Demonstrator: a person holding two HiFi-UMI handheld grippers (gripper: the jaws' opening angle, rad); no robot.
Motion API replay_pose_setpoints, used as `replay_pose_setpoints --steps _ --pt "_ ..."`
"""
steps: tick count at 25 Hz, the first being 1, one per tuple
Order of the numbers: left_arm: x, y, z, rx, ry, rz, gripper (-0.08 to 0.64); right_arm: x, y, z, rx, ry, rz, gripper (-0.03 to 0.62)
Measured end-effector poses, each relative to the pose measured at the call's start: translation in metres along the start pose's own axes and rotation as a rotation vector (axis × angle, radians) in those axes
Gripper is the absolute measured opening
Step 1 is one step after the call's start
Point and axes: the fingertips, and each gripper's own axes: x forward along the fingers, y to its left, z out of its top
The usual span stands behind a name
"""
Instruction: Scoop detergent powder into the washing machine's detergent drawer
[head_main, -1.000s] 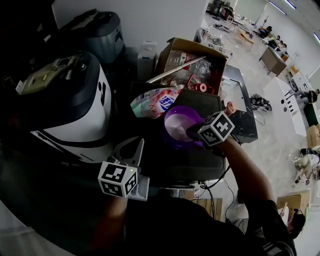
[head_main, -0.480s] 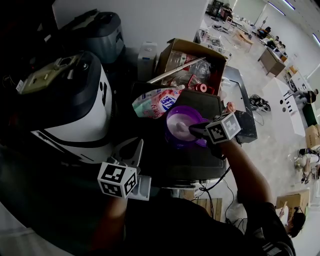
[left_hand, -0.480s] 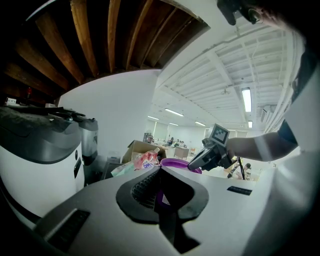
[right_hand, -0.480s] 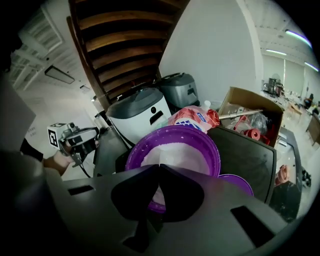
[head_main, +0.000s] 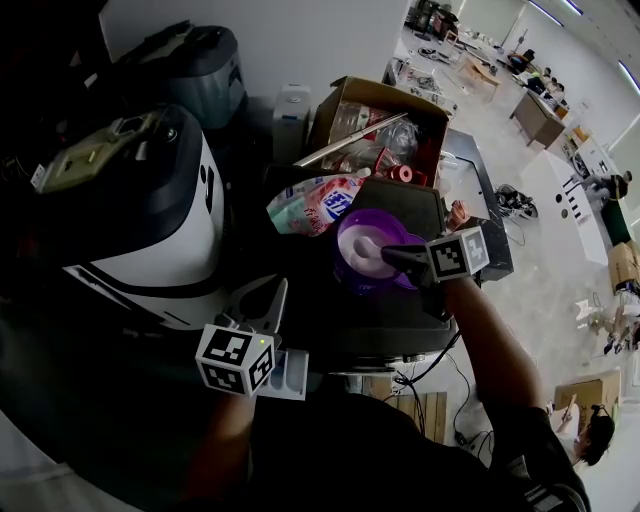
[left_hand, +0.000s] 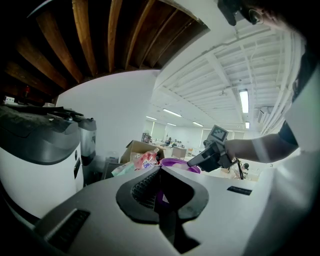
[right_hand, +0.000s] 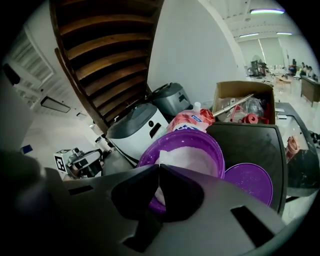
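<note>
**A:** Any words to read here?

**B:** None that I can make out; the pink bag (head_main: 315, 203) carries a blue label (head_main: 333, 205) with white print, likely a brand name; the letters are too small and blurred in both the head view and the right gripper view.

**A:** And the white machine (head_main: 170, 225)?

**B:** A dark curved mark (head_main: 205, 182) on its side; no letter I could name.

**A:** The cubes?

**B:** The near marker cube (head_main: 236, 360) and the far marker cube (head_main: 458, 254) bear black-and-white square patterns; codes, not text; the white panel (head_main: 575, 225) at far right shows black marks, unreadable.
</note>
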Motion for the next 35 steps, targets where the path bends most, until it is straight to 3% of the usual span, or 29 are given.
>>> replay_pose_setpoints --steps 6,9,15,21,24,35 --pt "-0.008 0.003 -0.003 0.008 0.004 -0.024 0.008 -0.005 0.001 0.0 0.088 -0.096 -0.023 0.021" --pt "-0.013 0.006 -0.003 0.013 0.005 -0.037 0.008 -0.007 0.003 -0.001 0.085 -0.121 -0.071 0.021" --pt "-0.022 0.006 -0.005 0.026 0.008 -0.076 0.008 -0.005 0.006 -0.016 -0.231 0.01 -0.321 0.021" --pt "-0.03 0.01 -0.007 0.028 0.005 -0.098 0.008 0.003 0.014 -0.023 -0.337 0.068 -0.412 0.021" --pt "-0.032 0.011 -0.009 0.029 0.003 -0.1 0.008 0.004 0.015 -0.024 -0.31 0.051 -0.411 0.021" --pt "-0.025 0.003 -0.015 0.023 0.022 -0.095 0.008 -0.011 0.009 -0.009 -0.017 -0.168 -0.24 0.021"
